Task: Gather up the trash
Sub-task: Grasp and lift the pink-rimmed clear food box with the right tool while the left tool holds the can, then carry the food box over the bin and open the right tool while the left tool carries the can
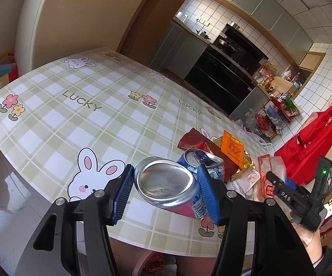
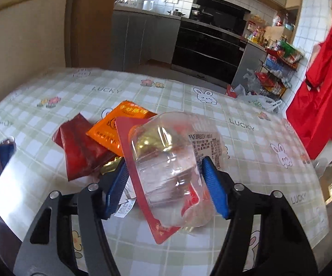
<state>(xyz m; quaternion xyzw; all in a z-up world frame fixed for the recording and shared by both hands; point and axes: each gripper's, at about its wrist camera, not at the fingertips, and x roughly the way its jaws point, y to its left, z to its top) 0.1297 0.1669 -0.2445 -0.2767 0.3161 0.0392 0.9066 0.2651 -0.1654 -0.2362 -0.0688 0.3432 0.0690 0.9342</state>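
My left gripper (image 1: 166,184) is shut on a crushed blue and red drink can (image 1: 166,184), its silver base facing the camera, held just above the table's near edge. My right gripper (image 2: 166,179) is shut on a clear plastic blister pack with a red card backing (image 2: 170,172), lifted over the table. On the table lie a dark red wrapper (image 2: 80,147), an orange packet (image 2: 117,124) and gold foil (image 1: 246,163). The right gripper also shows in the left wrist view (image 1: 280,184), to the right of the can.
The round table (image 1: 74,105) has a green checked cloth with rabbits and flowers. Beyond it are a black oven (image 2: 209,46), a wire rack of goods (image 2: 278,73), plastic bags on the floor (image 2: 262,101) and a red garment (image 2: 322,87) at right.
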